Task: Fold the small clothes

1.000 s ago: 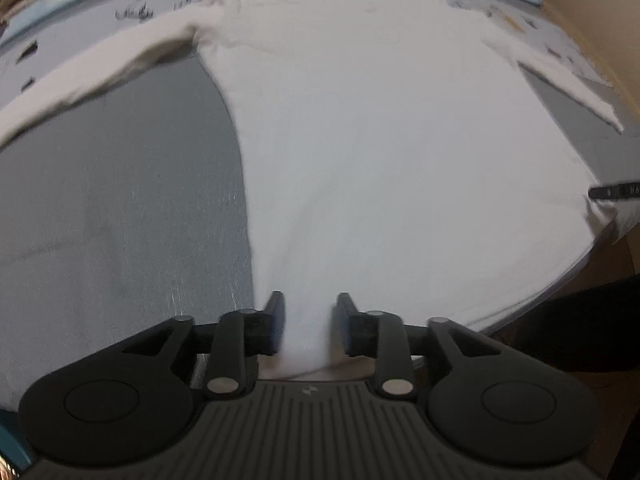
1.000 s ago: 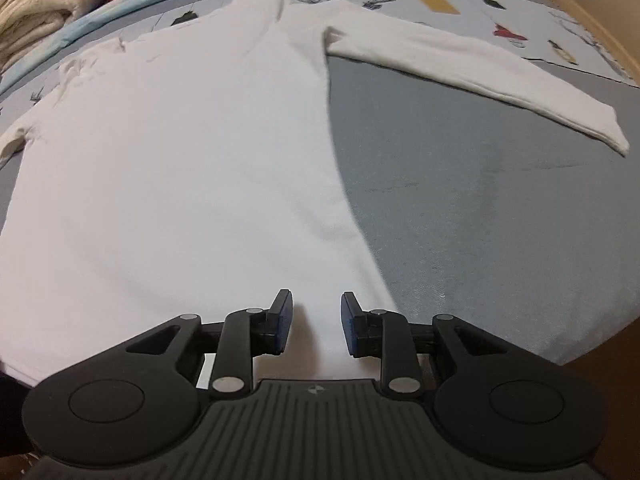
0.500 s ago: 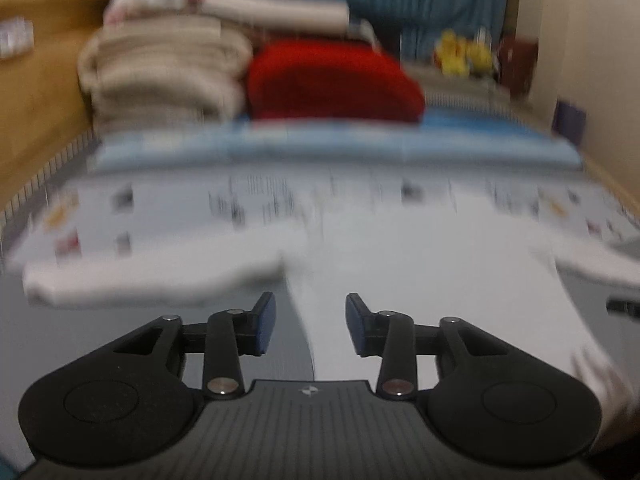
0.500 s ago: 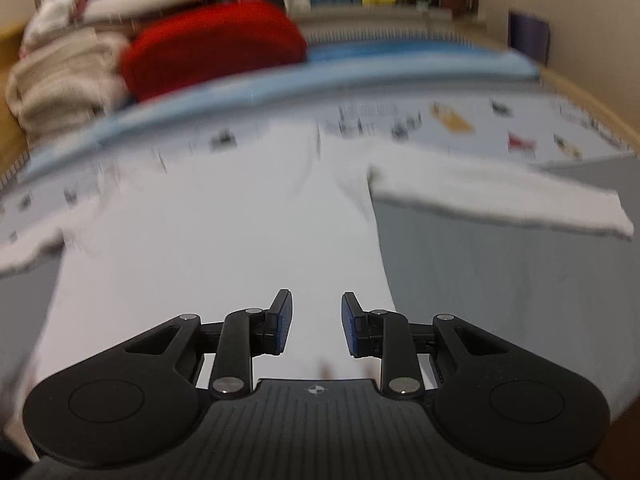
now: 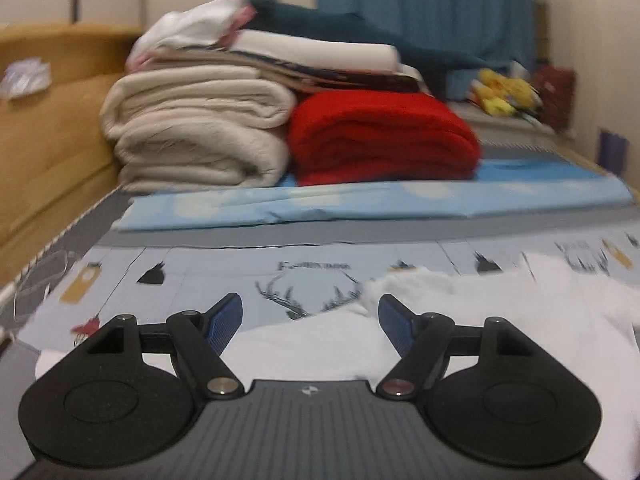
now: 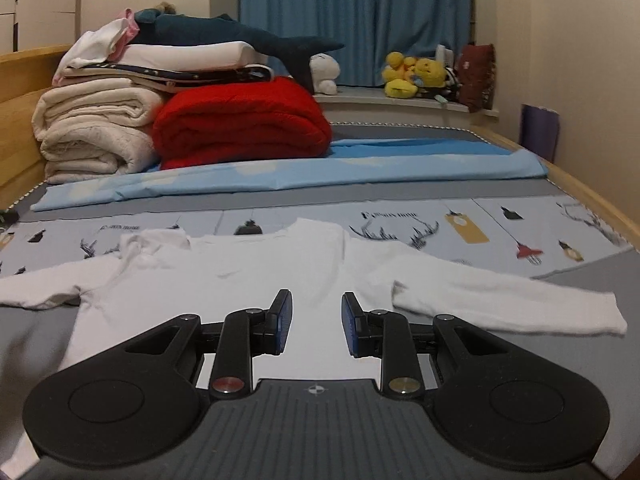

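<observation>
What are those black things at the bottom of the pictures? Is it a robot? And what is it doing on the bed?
It isn't a robot. A person holds a grabber tool in each hand, and each tool has a camera looking along its two fingers. So one picture comes from the left gripper and the other from the right gripper. The black shapes are the tools themselves, and the blue bits are the pads that pinch.

Both grabbers are open and hold nothing now.

In front of them lies a white shirt with long sleeves, spread flat on a bed. The job is to fold it. Under its top part is a printed sheet with antler pictures. Further back sit a red blanket, a cream blanket with more folded things on top, and yellow soft toys by the blue curtain.
</observation>
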A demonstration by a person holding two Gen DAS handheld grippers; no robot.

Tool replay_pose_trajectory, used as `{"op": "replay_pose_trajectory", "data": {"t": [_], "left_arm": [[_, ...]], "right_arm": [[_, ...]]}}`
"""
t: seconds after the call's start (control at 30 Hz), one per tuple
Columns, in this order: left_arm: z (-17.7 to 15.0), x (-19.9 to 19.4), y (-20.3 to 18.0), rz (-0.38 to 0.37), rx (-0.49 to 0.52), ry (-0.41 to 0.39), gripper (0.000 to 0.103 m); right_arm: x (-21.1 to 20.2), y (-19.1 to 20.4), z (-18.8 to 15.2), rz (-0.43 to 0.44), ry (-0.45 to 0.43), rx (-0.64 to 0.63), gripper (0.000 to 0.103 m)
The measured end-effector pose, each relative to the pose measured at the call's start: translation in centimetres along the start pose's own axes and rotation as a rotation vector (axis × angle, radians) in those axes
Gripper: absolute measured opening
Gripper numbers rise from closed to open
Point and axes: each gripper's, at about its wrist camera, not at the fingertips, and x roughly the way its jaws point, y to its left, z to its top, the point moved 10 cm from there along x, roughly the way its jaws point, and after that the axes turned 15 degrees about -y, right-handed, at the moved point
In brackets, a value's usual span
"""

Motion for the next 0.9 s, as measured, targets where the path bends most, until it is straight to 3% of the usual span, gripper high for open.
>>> {"op": "replay_pose_trajectory", "data": {"t": [0.13,0.17,0.23,0.27,0.33,0.37,0.47,0.53,0.6,0.67,0.8,0.9], "left_arm": [[-0.8,2.1,3.6,0.056,-0.061,0.023,0.080],[-1.4,2.3,4.7,0.074,-0.079,0.040,0.075],[-2.8,3.1,7.9,0.127,-0.140,0.090,0.054],[-3.4,3.7,9.6,0.148,-0.178,0.118,0.035],[-5.1,4.4,13.6,0.206,-0.271,0.158,0.017],[-5.9,4.6,15.4,0.242,-0.304,0.184,0.015],[-8.1,4.8,20.6,0.338,-0.394,0.219,0.015],[-9.7,4.8,24.2,0.423,-0.438,0.255,0.019],[-11.3,4.7,27.2,0.482,-0.524,0.281,0.034],[-12.7,4.4,29.9,0.523,-0.651,0.301,0.038],[-14.7,3.6,34.4,0.620,-0.779,0.307,0.038],[-16.1,3.6,36.4,0.668,-0.849,0.305,0.037]], "right_arm": [[2.8,2.1,3.5,0.019,0.011,0.017,0.029],[4.0,2.9,4.5,0.031,0.009,0.035,0.029],[6.0,4.8,6.1,0.052,0.003,0.056,0.029],[7.4,6.1,7.0,0.072,-0.005,0.066,0.029],[9.4,8.2,8.0,0.112,-0.025,0.071,0.029],[10.3,9.2,8.3,0.131,-0.037,0.066,0.029],[12.3,11.3,8.0,0.182,-0.057,0.059,0.029],[13.4,12.0,6.3,0.206,-0.022,0.051,0.022],[14.7,12.6,4.8,0.213,0.075,0.047,0.014],[15.2,13.0,4.9,0.243,0.097,0.080,0.014],[16.0,13.6,6.0,0.274,0.063,0.022,0.015],[17.1,13.7,5.1,0.287,0.100,0.014,0.015]]}}
